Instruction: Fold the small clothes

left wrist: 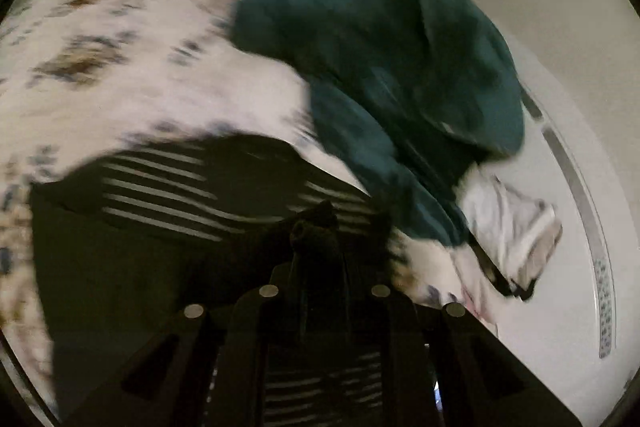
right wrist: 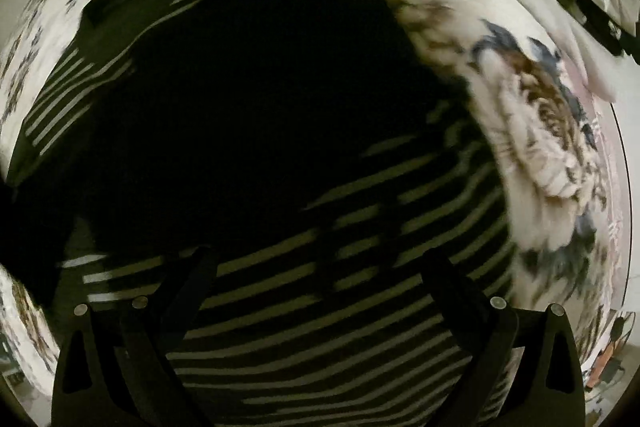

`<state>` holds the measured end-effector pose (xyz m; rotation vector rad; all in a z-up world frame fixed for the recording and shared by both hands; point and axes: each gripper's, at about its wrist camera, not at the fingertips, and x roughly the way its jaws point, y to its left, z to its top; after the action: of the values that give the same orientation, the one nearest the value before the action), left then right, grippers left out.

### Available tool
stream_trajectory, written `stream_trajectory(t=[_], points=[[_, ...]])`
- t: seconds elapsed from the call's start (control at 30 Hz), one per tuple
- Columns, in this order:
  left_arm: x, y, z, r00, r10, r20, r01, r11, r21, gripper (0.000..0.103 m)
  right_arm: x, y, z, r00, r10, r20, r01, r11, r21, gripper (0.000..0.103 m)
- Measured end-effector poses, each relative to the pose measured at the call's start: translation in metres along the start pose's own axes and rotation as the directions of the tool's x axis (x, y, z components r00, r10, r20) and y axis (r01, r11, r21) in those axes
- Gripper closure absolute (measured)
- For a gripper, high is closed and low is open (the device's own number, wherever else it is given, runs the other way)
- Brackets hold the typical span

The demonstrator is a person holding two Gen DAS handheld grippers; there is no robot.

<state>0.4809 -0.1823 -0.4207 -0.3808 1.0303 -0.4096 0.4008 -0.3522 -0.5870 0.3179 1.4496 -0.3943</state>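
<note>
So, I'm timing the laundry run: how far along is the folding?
Nothing looks finished. In hand: the left gripper is shut on a bunched edge of the black striped garment, with the right gripper open over it. Left: the teal garment and pale clothes lie crumpled on the floral bedspread.

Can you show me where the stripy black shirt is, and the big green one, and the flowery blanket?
Black garment with white stripes (right wrist: 320, 307): right wrist view, on its striped lower part.
Dark green garment (left wrist: 380, 47): left wrist view, on its bunched middle.
White floral bedspread (left wrist: 140, 67): left wrist view, on a bare patch.
</note>
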Motion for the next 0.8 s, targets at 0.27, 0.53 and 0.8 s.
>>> stream_trajectory(t=[0.27,0.53,0.8], points=[[0.073,-0.056,-0.032,0.974,0.052,-0.219,-0.028,0.993,0.111,0.039,0.004,-0.068,0.021,0.994,0.096,-0.056,-0.098,0.994,-0.046,0.0],[0.001,0.032,-0.064,0.916,0.395,-0.074,-0.368,0.899,0.238,0.0,-0.01,-0.116,0.051,0.963,0.258,-0.071,-0.26,0.965,-0.018,0.0],[-0.037,0.194,-0.058,0.752,0.632,-0.187,-0.643,0.766,0.001,0.0,-0.029,-0.056,0.098,0.907,0.42,-0.013,-0.42,0.907,-0.023,0.009]])
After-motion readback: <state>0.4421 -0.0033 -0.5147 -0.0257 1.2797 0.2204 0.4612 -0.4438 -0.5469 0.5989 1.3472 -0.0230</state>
